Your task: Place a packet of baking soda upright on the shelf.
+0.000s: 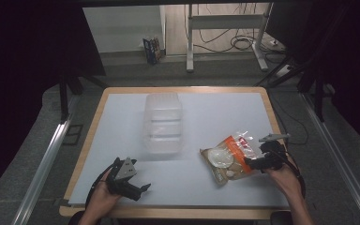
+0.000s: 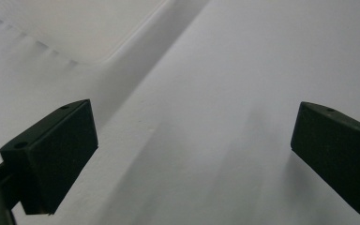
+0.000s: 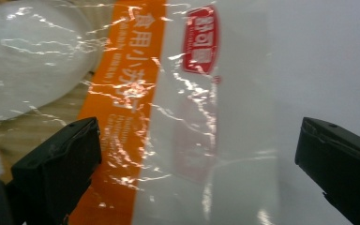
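A clear plastic bag [image 1: 229, 157] with an orange stripe, red label and white round contents lies on the white table at the right. My right gripper [image 1: 252, 163] is open at the bag's right end, its jaws wide on either side of the bag [image 3: 187, 117] and just above it. My left gripper [image 1: 138, 191] is open near the table's front left edge, over bare table, with nothing between its jaws. A clear plastic container [image 1: 163, 122] stands in the middle of the table, and its corner [image 2: 51, 33] appears ahead of the left gripper.
The white table top [image 1: 215, 112] has a wooden rim. Beyond the far edge are a metal frame's legs [image 1: 190, 42], cables on the floor and a small box [image 1: 152, 49]. Metal rails run along both sides of the table.
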The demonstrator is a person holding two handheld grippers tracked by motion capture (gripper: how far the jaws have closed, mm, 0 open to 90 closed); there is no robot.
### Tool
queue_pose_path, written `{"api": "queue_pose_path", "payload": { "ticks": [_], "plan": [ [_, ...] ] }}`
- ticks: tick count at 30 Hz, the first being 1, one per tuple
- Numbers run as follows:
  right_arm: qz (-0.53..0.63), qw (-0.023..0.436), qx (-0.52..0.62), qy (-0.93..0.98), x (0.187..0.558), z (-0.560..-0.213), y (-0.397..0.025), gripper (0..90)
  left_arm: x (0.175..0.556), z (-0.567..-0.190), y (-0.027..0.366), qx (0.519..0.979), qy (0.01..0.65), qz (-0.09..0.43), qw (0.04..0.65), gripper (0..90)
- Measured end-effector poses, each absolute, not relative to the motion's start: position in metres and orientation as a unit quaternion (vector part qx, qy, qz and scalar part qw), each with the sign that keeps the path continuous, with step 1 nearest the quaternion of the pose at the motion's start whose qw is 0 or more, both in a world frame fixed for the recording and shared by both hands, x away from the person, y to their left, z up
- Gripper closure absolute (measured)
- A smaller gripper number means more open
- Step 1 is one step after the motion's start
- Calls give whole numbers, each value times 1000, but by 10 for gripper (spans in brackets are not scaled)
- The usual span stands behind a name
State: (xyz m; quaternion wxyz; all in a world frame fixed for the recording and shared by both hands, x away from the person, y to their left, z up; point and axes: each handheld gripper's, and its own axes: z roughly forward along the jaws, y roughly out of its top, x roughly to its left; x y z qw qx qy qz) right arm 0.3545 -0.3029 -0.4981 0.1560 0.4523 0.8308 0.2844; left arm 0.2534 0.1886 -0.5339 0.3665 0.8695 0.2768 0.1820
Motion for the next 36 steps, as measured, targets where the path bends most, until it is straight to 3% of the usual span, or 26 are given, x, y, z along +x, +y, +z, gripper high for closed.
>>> {"api": "queue_pose_path", "payload": {
  "ticks": [12, 27, 33, 36],
  "plan": [
    [312, 107, 449, 830, 359, -501, -310, 154, 253, -535, 187, 871, 274, 182, 364, 10],
    [322, 78, 461, 823, 363, -503, -326, 211, 253, -535, 187, 872, 273, 182, 363, 10],
    [351, 37, 445, 823, 365, -506, -323, 218, 253, -535, 187, 873, 272, 182, 362, 11],
    [384, 3, 437, 813, 366, -504, -321, 266, 253, -535, 187, 873, 272, 181, 361, 11]
  ]
}}
